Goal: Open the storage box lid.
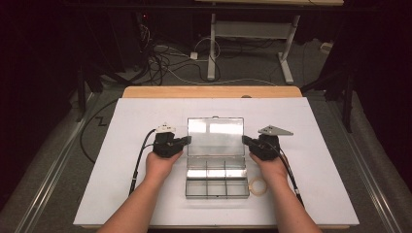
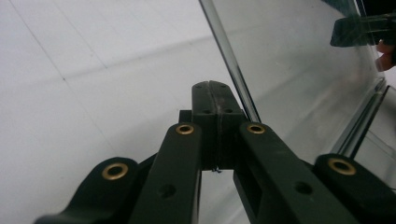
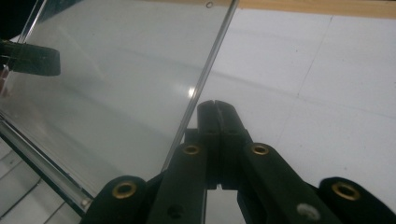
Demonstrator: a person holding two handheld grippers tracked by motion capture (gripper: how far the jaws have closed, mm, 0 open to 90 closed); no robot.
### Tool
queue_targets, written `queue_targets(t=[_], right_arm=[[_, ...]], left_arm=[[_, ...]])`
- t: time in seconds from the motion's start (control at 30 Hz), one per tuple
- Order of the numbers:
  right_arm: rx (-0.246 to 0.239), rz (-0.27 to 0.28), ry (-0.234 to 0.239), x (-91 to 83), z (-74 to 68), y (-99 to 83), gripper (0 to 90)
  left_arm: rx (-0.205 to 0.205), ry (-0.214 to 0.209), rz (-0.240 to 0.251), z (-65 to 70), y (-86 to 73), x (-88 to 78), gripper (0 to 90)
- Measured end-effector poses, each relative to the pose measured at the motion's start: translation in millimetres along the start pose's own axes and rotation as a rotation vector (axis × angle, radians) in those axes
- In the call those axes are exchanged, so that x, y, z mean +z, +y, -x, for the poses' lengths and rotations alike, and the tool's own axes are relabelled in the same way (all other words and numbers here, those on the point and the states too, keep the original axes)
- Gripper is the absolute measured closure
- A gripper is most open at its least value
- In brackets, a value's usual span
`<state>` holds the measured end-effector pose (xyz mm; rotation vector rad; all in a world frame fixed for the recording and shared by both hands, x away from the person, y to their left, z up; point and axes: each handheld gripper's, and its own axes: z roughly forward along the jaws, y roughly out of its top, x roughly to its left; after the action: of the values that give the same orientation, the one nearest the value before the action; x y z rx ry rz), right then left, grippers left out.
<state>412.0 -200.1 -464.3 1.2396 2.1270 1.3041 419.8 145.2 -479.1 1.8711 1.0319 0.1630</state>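
A clear plastic compartment box (image 1: 216, 182) lies open in the middle of the white board, its lid (image 1: 215, 137) raised toward the back. My left gripper (image 1: 188, 140) is shut with nothing in it, its tips at the lid's left edge. My right gripper (image 1: 244, 139) is shut too, its tips at the lid's right edge. In the left gripper view the closed jaws of my left gripper (image 2: 215, 86) point just beside the lid's edge (image 2: 231, 60). From the right gripper view, my right gripper (image 3: 215, 104) sits next to the lid's other edge (image 3: 205, 79).
A pale ring (image 1: 258, 186) lies on the white board (image 1: 126, 184) right of the box. The board rests on a wooden table (image 1: 155, 91). Cables and a desk frame (image 1: 252, 34) stand on the floor beyond.
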Motion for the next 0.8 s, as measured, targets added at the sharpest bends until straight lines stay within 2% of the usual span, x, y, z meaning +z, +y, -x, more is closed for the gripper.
queue_targets(t=[0.27, 0.67, 0.8], right_arm=[[0.018, -0.050, 0.000, 9.0, 3.6, -4.9, 90.0], [0.009, -0.125, -0.017, 14.3, 2.7, -10.0, 90.0], [0.006, -0.135, -0.022, 14.5, 2.5, -10.3, 90.0]], left_arm=[[-0.015, 0.024, -0.060, -2.6, -3.4, 8.0, 88.1], [-0.010, 0.068, -0.139, 0.5, -4.4, 10.6, 88.1], [-0.007, 0.078, -0.156, 1.0, -4.7, 10.7, 88.2]])
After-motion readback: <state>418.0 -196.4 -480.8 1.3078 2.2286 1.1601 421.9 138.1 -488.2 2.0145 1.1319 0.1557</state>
